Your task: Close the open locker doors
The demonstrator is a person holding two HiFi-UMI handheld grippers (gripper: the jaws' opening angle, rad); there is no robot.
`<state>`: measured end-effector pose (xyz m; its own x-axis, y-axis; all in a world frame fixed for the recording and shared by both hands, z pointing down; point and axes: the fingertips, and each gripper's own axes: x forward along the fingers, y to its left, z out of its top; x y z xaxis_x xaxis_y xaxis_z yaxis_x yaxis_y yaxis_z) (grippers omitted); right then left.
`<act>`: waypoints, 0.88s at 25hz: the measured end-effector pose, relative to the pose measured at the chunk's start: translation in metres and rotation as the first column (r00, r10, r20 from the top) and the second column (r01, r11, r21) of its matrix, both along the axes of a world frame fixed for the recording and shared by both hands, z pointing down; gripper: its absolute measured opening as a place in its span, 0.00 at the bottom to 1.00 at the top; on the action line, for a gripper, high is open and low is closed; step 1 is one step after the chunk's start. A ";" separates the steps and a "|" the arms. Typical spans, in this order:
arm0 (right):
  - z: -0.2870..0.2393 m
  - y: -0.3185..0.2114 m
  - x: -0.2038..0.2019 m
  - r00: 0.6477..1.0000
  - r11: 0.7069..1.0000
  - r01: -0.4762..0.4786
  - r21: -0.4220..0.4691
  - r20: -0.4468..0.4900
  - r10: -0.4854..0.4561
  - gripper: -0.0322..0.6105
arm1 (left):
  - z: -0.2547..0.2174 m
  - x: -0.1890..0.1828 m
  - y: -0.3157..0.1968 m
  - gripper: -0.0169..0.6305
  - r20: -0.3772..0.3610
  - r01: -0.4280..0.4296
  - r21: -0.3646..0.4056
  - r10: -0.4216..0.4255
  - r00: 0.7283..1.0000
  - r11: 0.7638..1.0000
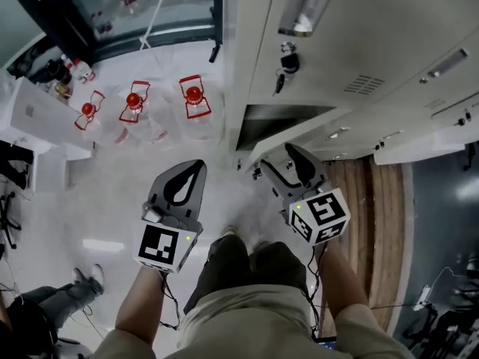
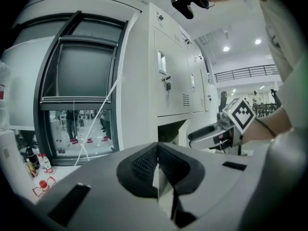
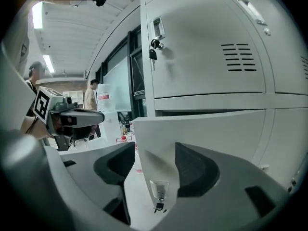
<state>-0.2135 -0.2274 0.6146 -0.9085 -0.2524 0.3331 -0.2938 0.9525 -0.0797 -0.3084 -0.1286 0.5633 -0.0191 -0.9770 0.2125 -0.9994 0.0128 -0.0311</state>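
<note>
A bank of grey lockers (image 1: 359,43) fills the right of the head view. One low locker door (image 1: 299,137) stands swung out from its dark compartment (image 1: 277,118). In the right gripper view that door (image 3: 207,129) has its free edge, with a lock and hanging key (image 3: 159,194), between the jaws of my right gripper (image 3: 156,170). The right gripper (image 1: 275,161) is open, and its left pad stands clear of the door. My left gripper (image 1: 187,176) hangs over the floor left of the lockers. It is shut (image 2: 156,170) with nothing in it.
The upper locker door (image 3: 207,57) is closed, with keys (image 3: 153,44) in its lock. Three water jugs with red handles (image 1: 135,105) stand on the floor by a glass door (image 1: 150,6). A white cabinet (image 1: 37,118) is at far left, and another person's shoes (image 1: 86,279) are lower left.
</note>
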 end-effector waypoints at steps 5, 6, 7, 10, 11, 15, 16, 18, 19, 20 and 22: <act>0.007 -0.022 -0.028 1.000 1.000 0.008 0.001 0.006 -0.008 0.45 | 0.002 -0.023 -0.009 0.04 0.005 0.032 0.012 -0.032 0.999 0.999; 0.009 -0.026 -0.032 1.000 1.000 0.006 -0.003 0.008 -0.006 0.45 | 0.003 -0.027 -0.011 0.04 0.005 0.035 0.013 -0.035 0.999 0.999; 0.011 -0.031 -0.036 1.000 1.000 0.003 -0.007 0.009 -0.003 0.45 | 0.004 -0.030 -0.013 0.04 0.005 0.038 0.014 -0.038 0.999 0.999; 0.016 -0.042 -0.046 1.000 1.000 -0.008 -0.014 0.016 0.008 0.44 | 0.005 -0.040 -0.020 0.04 0.007 0.042 0.012 -0.042 0.999 0.999; 0.017 -0.045 -0.048 1.000 1.000 -0.010 -0.016 0.018 0.011 0.43 | 0.004 -0.042 -0.022 0.04 0.010 0.042 0.012 -0.042 0.999 0.999; 0.013 -0.054 -0.052 0.999 0.999 -0.023 -0.036 0.028 0.024 0.41 | -0.001 -0.046 -0.030 0.04 0.019 0.039 0.003 -0.039 0.999 0.999; 0.009 -0.054 -0.051 0.999 0.999 -0.025 -0.044 0.032 0.026 0.40 | -0.005 -0.046 -0.032 0.04 0.021 0.037 0.002 -0.037 0.999 0.999; -0.002 -0.051 -0.046 0.999 0.998 -0.024 -0.053 0.042 0.027 0.39 | -0.016 -0.042 -0.034 0.04 0.022 0.032 0.009 -0.032 0.999 0.999; -0.010 -0.049 -0.043 0.999 0.998 -0.022 -0.056 0.048 0.025 0.37 | -0.023 -0.039 -0.035 0.04 0.022 0.029 0.014 -0.030 0.999 0.999; -0.018 -0.047 -0.039 0.998 0.998 -0.020 -0.058 0.055 0.023 0.35 | -0.032 -0.036 -0.036 0.04 0.022 0.026 0.018 -0.027 0.999 0.999; -0.039 -0.045 -0.028 0.997 0.998 -0.020 -0.056 0.073 0.024 0.31 | -0.049 -0.029 -0.038 0.04 0.027 0.018 0.023 -0.019 0.999 1.000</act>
<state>-0.2415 -0.2721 0.5760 -0.9256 -0.2553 0.2795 -0.3057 0.9396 -0.1538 -0.3371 -0.1663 0.5144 -0.0427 -0.9809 0.1897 -0.9978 0.0322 -0.0577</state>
